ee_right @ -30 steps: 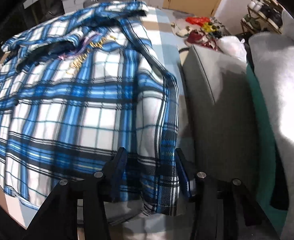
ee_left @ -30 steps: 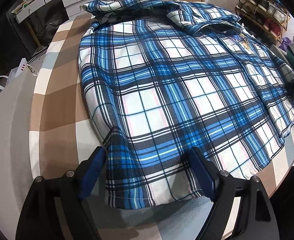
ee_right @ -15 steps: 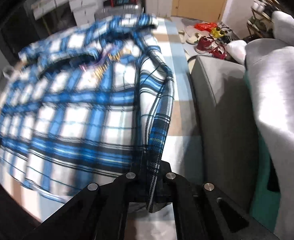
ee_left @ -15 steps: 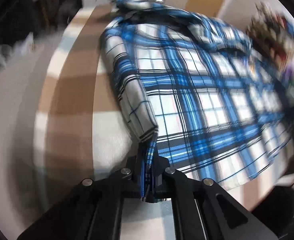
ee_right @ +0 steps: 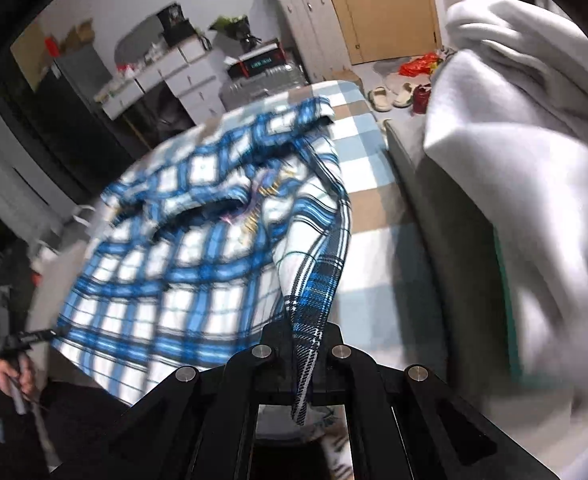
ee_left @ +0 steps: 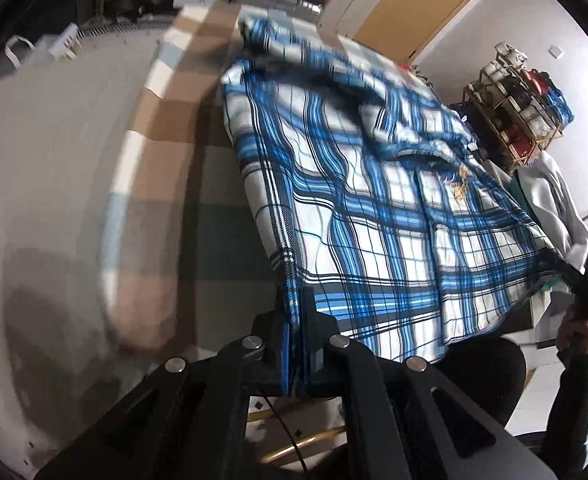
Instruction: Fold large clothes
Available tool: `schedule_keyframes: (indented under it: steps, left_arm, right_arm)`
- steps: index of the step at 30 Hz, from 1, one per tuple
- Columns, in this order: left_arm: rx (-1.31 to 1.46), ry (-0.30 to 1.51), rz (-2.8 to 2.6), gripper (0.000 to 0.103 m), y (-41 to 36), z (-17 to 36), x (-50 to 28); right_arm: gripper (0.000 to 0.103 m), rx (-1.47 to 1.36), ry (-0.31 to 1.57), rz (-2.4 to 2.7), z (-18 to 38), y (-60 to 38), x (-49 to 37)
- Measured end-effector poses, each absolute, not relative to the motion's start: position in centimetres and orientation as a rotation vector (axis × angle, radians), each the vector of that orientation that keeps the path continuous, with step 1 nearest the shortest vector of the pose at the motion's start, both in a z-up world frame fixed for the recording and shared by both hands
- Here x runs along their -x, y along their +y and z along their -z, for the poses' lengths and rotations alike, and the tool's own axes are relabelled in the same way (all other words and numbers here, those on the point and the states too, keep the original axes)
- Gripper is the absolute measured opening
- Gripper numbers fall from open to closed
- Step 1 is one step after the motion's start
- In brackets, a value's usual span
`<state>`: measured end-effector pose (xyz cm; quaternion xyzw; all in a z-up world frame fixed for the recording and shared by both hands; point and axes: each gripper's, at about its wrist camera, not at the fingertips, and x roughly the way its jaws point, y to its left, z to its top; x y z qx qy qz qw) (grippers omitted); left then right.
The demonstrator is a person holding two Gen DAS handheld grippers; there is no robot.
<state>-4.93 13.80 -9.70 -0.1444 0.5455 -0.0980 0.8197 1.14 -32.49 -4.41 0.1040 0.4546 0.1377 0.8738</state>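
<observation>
Plaid shirt (ee_left: pixel 374 216), no legible label

Dim indoor light; motion blur smears plaid shirt (ee_right: pixel 197 264); fisheye bends edges, dark vignette corners.

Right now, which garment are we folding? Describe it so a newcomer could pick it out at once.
Start at the bed with the brown, white and pale-blue checked cover. The plaid shirt is spread over it, its near hem corners pinched by the left gripper and right gripper. Its bold blue, white and black plaid sets it apart from the plain pale grey garment piled alongside.
</observation>
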Motion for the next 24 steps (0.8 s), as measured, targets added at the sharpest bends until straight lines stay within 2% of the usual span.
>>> schedule_keyframes:
  steps: [3,6,14,19,24]
  left_arm:
    - [0.296,1.099,0.225,0.0,13.9,8.0,7.3]
    - [0.318,1.095,0.261,0.0,14.0,7.7,6.1]
    - [0.276,1.115,0.326,0.0,11.3,4.1,-4.8]
    - [0.296,1.187,0.215,0.0,13.2,2.9,-14.3]
    - [0.42,1.237,0.099,0.0,17.8,4.1,-22.1]
  right_arm:
    - [0.002,-0.209,0.913,-0.331,2.8,-32.2,0.3]
    - [0.002,-0.233,0.87,-0.368,1.6,-32.0,0.4]
    - [0.003,-0.235,0.802,-0.357,-1.0,-29.4,-5.3]
    - [0.004,-0.264,0.887,-0.306,-2.6,-28.6,-13.7]
    - [0.006,-0.236,1.102,-0.232,-1.5,-28.1,-24.0]
